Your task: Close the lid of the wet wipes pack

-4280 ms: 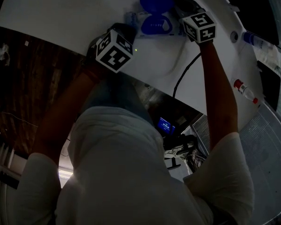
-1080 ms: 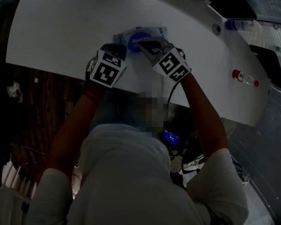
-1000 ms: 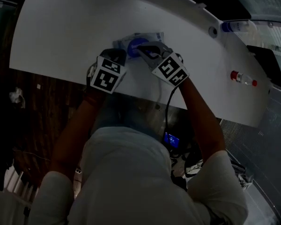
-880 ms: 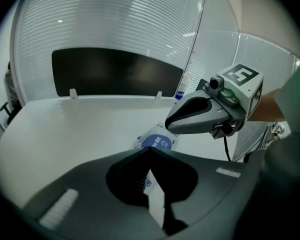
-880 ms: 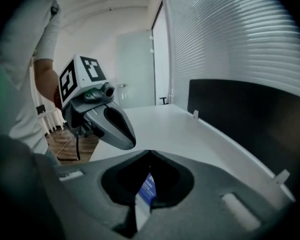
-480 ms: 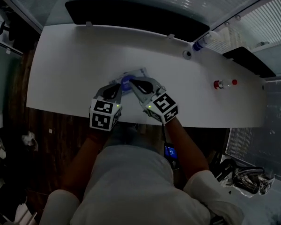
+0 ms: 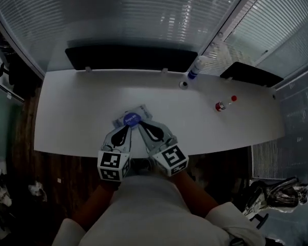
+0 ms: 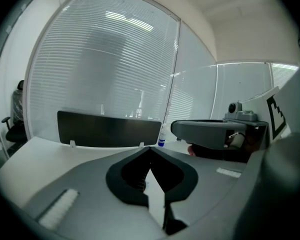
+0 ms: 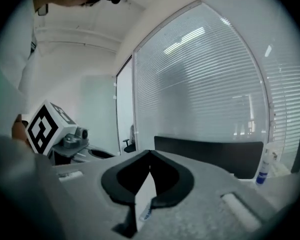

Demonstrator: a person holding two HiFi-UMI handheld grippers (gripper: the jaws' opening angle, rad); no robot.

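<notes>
Head view: the pack lies near the table's front edge, its long axis slanting up to the right, lid down. The left gripper and right gripper, jaws closed and empty, point at it. Blinds stand behind.

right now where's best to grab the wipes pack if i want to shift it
Probably pinch the wet wipes pack by its right end, beside the blue lid, coming in low from the near side with the right gripper. The pack lies flat, and the lid covers its middle.
</notes>
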